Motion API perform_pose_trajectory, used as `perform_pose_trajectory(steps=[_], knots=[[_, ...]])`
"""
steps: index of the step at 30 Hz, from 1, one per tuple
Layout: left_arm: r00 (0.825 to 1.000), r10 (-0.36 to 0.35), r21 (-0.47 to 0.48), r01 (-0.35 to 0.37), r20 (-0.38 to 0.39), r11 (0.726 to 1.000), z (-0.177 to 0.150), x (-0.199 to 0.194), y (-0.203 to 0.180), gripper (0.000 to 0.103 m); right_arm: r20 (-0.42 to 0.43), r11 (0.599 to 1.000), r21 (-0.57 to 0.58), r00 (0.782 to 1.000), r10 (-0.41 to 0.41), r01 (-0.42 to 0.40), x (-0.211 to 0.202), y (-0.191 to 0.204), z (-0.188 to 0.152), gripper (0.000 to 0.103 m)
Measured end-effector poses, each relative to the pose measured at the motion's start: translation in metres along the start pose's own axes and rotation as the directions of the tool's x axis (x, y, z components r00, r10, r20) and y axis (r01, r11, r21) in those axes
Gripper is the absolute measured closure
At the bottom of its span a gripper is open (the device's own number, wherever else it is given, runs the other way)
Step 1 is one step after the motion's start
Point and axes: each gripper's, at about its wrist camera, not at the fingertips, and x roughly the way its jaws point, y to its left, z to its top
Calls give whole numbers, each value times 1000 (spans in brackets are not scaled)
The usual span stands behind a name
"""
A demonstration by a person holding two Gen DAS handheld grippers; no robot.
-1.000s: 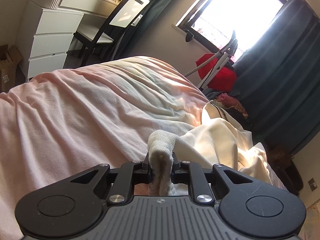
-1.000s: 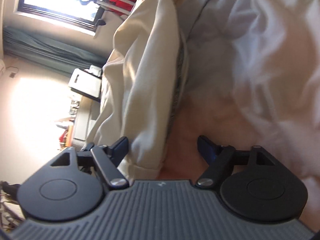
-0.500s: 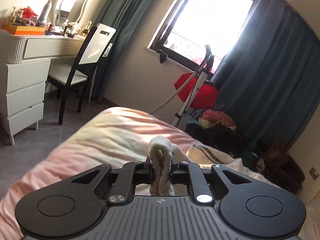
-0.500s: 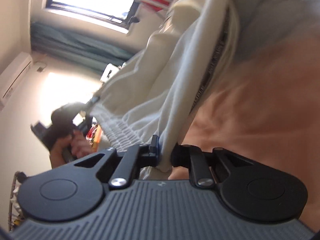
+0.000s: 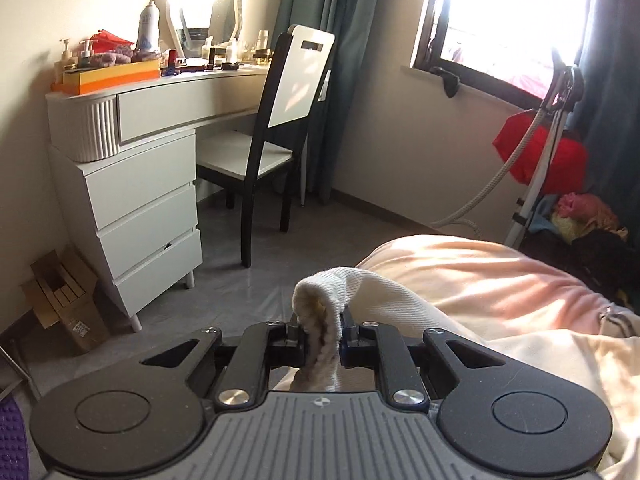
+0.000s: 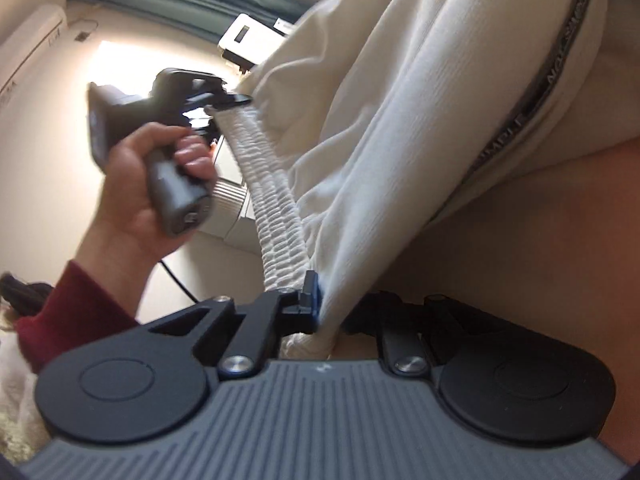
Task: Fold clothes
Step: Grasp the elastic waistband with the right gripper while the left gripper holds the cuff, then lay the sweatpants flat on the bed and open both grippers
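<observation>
Right claw point(image 6: 326, 312) grips cream trousers point(image 6: 400, 128), its far finger hidden by cloth.

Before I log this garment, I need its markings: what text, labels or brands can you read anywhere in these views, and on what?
"SIMPLE": on the dark tape stripe running down the cream trousers; the stripe's other words are too blurred.
Spray can on the dressing table: label too small to read.
Cardboard box sticker: too small to read.
Nothing else legible.
</observation>
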Motion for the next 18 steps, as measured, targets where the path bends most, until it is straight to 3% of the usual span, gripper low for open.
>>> perform_pose_trajectory(steps=[1,3,4,6,7,8,9,11,14,18], knots=[[1000,4,1,-4,-4,1000,-3,4,3,83,-7,1000,-21,1000,-4,3,0,2,2,87],[1000,9,5,-9,-6,1000,-6,-1,6,72,-22,998,-64,999,-24,22,-3,8,7,84],[1000,10,10,-10,-3,1000,-6,-7,5,66,-30,996,-86,999,-40,38,-5,13,10,77],[1000,13,17,-13,8,1000,-6,-23,3,49,-25,987,-136,996,-86,82,-8,17,16,54],[1000,18,18,-18,18,1000,-6,-34,1,45,-13,983,-163,996,-89,86,-14,22,15,23],[999,17,14,-17,29,1000,-7,-47,-2,36,7,979,-187,997,-82,82,-21,27,15,6],[999,14,9,-14,40,1000,-8,-61,-5,26,21,972,-219,997,-79,81,-30,31,15,5],[997,-22,-1,22,74,1000,-12,-97,-15,19,42,957,-278,996,-78,86,-49,42,15,5],[991,-84,25,82,103,996,-20,-152,-36,19,119,933,-336,989,-92,127,-85,55,29,5],[976,-158,95,145,149,985,-49,-228,-68,18,243,877,-429,963,-119,217,-177,60,26,5]])
